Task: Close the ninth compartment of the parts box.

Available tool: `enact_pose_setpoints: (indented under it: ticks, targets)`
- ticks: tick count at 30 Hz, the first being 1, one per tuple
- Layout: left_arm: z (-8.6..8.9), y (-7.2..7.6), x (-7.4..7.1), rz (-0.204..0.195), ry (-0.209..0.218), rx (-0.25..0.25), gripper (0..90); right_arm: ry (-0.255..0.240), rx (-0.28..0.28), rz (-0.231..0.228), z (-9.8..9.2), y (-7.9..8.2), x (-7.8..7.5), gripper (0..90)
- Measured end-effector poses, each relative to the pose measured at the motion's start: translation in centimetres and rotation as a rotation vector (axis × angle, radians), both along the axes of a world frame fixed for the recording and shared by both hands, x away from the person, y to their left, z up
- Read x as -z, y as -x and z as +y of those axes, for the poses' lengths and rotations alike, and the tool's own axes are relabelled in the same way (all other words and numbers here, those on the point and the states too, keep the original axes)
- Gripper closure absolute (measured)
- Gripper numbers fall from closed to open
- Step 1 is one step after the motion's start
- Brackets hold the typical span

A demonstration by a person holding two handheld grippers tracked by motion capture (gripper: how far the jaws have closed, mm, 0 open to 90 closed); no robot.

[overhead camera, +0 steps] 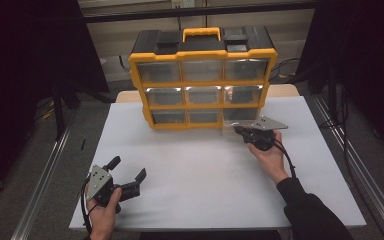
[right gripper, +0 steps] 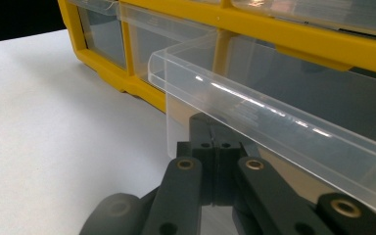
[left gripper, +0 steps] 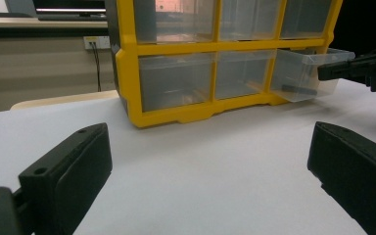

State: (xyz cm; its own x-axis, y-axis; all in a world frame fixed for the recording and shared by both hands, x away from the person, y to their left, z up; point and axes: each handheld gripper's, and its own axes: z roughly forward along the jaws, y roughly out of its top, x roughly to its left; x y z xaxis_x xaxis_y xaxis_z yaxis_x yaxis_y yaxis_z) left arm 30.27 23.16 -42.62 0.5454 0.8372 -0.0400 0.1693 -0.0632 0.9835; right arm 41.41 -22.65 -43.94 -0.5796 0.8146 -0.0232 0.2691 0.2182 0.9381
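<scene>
A yellow and black organizer with clear drawers stands at the back of the white table. Its bottom right drawer is pulled partly out, and in the left gripper view a small dark thing lies inside it. My right gripper is at this drawer's front, jaws pressed together, tips tucked under the clear front lip. I cannot tell whether they pinch the plastic. My left gripper rests near the table's front left, jaws wide open with nothing between them, pointing toward the organizer.
The other drawers look pushed in. Bare white tabletop lies between the two grippers. Dark stands and cables flank the table on the floor at both sides, and a wall runs behind the organizer.
</scene>
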Motion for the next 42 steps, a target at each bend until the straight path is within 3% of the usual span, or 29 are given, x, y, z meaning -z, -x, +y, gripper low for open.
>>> enact_pose_setpoints:
  ticks: [42]
  targets:
    - [0.0, 0.0, 0.0, 0.003, 0.009, -0.001, 2.8, 0.005, 0.053, -0.011, -0.1, -1.6, -0.1, 90.0]
